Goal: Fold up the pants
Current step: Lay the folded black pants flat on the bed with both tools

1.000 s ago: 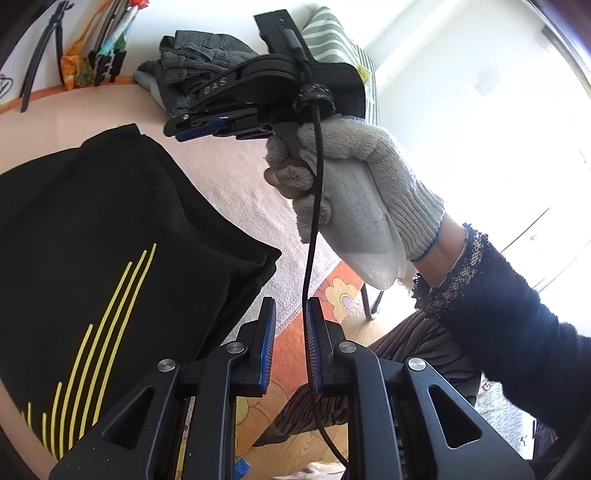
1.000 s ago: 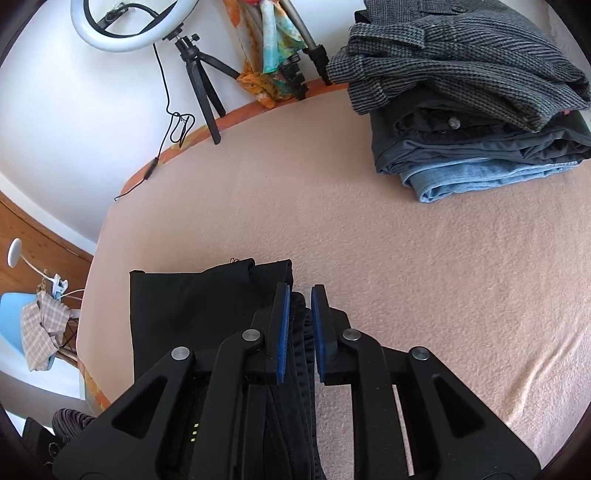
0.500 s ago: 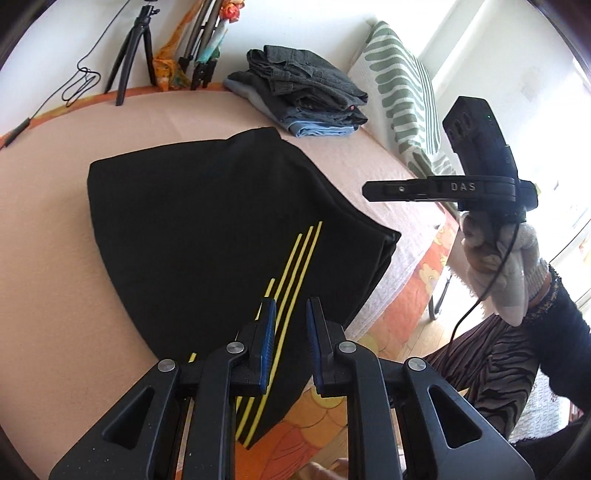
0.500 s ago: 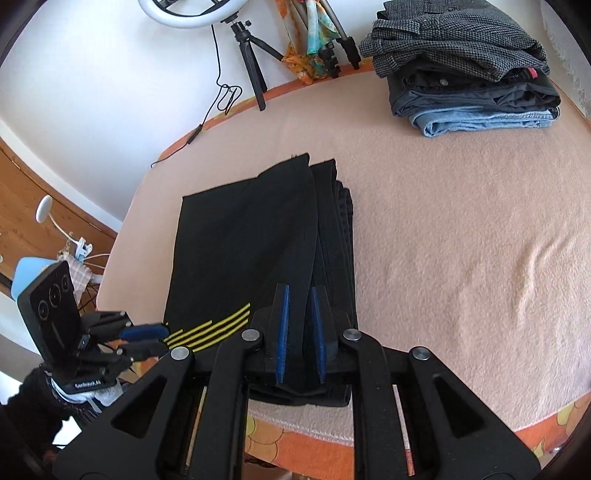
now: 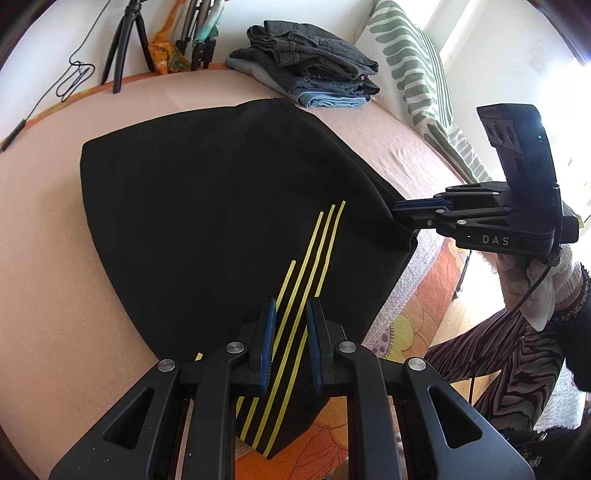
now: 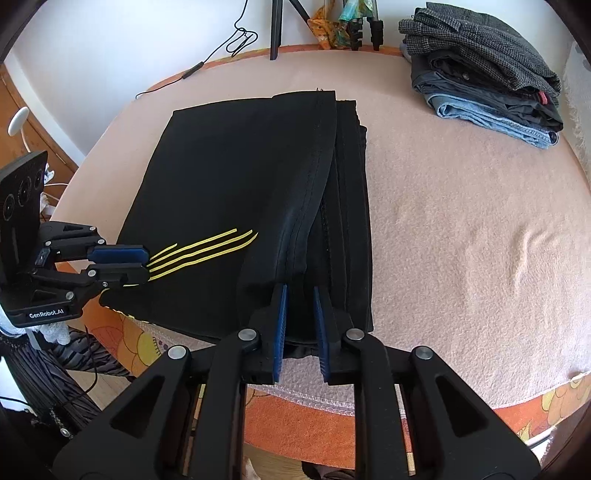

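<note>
Black pants (image 5: 207, 206) with yellow stripes (image 5: 314, 251) lie folded flat on the peach blanket; in the right wrist view (image 6: 236, 177) their layered edges run down the right side. My left gripper (image 5: 290, 314) hovers over the near striped corner, jaws a little apart and empty; it also shows in the right wrist view (image 6: 146, 264). My right gripper (image 6: 299, 295) is at the pants' near right corner, jaws a little apart with nothing gripped; it shows in the left wrist view (image 5: 397, 212) at the pants' right edge.
A stack of folded clothes (image 6: 484, 66) sits at the back right of the bed (image 6: 461, 229). A striped pillow (image 5: 417, 74) lies beyond it. Tripods (image 6: 277, 26) stand at the far edge. The bed's orange flowered edge (image 6: 295, 417) is just below the grippers.
Both grippers have dropped from up in the air back to the pants' near edge, the left to the striped corner, the right to the right corner. The pants lie still.
</note>
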`<state>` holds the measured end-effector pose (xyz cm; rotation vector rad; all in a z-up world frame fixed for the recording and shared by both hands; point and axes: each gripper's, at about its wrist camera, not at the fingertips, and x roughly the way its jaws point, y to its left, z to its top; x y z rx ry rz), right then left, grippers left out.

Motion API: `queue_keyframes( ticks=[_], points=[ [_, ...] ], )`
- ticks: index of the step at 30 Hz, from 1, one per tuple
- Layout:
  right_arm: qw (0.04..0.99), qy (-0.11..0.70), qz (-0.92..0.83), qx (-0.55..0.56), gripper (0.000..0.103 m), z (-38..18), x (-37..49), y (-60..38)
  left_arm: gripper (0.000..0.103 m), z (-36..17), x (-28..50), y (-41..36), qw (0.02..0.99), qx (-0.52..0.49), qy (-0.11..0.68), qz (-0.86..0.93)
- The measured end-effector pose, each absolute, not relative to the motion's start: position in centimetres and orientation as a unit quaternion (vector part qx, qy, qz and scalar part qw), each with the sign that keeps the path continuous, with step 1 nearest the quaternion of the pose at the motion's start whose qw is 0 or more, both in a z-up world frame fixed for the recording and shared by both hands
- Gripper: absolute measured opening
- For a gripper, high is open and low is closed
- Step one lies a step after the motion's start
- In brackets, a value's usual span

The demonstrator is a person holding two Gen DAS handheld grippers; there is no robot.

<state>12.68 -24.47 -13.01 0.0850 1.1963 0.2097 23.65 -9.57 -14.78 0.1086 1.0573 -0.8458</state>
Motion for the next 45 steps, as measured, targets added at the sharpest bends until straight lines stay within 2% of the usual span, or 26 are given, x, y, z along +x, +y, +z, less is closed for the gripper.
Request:
queue_keyframes(
  ticks=[1, 4, 8, 18, 19, 22, 25, 31, 34, 37, 45],
  points=[
    [0.822, 0.562, 0.092, 0.024, 0.012, -13.0, 12.7, -24.3, 0.015, -15.0, 23.8, -9.4, 0.777, 0.045, 0.492, -0.39],
    [0.828, 0.553, 0.081, 0.038, 0.01, -12.5, 12.8, -25.0, 0.015, -15.0, 24.1, -9.1, 0.776, 0.033, 0.496, -0.388],
    [0.835, 0.539, 0.096, 0.063, 0.025, -11.4, 12.7, -25.8, 0.015, -15.1, 24.0, -9.0, 0.777, 0.034, 0.495, -0.388],
    [0.831, 0.545, 0.092, -0.062, 0.025, -13.0, 11.8, -22.4, 0.015, -15.2, 24.1, -9.1, 0.776, 0.025, 0.498, -0.387],
    [0.831, 0.544, 0.091, -0.075, 0.025, -13.2, 11.8, -22.2, 0.015, -15.2, 24.1, -9.1, 0.776, 0.025, 0.498, -0.387],
    [0.831, 0.541, 0.081, -0.104, 0.008, -13.5, 11.6, -21.8, 0.015, -15.1, 24.1, -9.1, 0.776, 0.027, 0.497, -0.388],
    [0.836, 0.539, 0.08, -0.065, 0.004, -12.6, 11.4, -22.9, 0.015, -15.1, 24.1, -9.0, 0.776, 0.029, 0.495, -0.389],
    [0.845, 0.532, 0.046, 0.005, 0.004, -11.2, 10.6, -26.2, 0.015, -15.2, 24.2, -9.1, 0.776, 0.028, 0.496, -0.389],
    [0.85, 0.526, 0.03, 0.006, 0.004, -11.1, 10.8, -26.4, 0.015, -15.1, 24.2, -9.2, 0.776, 0.026, 0.497, -0.388],
    [0.861, 0.502, 0.065, 0.055, 0.009, -10.0, 11.5, -26.7, 0.015, -15.1, 24.3, -9.2, 0.776, 0.025, 0.497, -0.388],
    [0.841, 0.535, 0.077, 0.008, 0.009, -12.4, 15.1, -23.3, 0.015, -15.1, 24.3, -9.1, 0.775, 0.023, 0.497, -0.388]
  ],
)
